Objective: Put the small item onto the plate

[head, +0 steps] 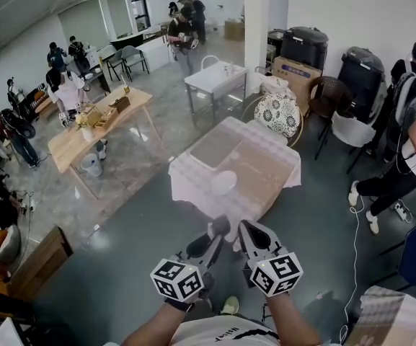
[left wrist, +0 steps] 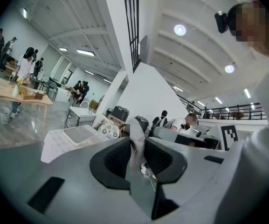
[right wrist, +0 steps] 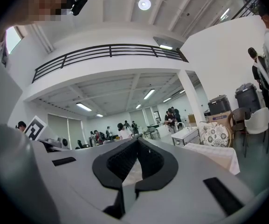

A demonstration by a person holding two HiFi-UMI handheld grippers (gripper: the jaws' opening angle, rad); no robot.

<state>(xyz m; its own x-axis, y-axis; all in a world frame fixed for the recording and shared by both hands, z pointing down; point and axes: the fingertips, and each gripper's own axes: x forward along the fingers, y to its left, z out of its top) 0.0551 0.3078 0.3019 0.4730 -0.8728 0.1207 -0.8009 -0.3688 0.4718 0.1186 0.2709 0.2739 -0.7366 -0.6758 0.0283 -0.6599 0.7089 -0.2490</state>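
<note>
The left gripper (left wrist: pixel 137 143) pinches a small pale thing (left wrist: pixel 135 126) at frame middle. It looks thin, light and maybe soft, so hold its middle. The right gripper (right wrist: pixel 135 143) is closed on nothing.

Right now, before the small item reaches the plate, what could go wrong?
1. The small item, a pale strip pinched in the left gripper, sticks up past the fingers and might slip during the walk to the table.
2. The plate lies near the table's front edge; a clumsy placement could nudge it off.
</note>
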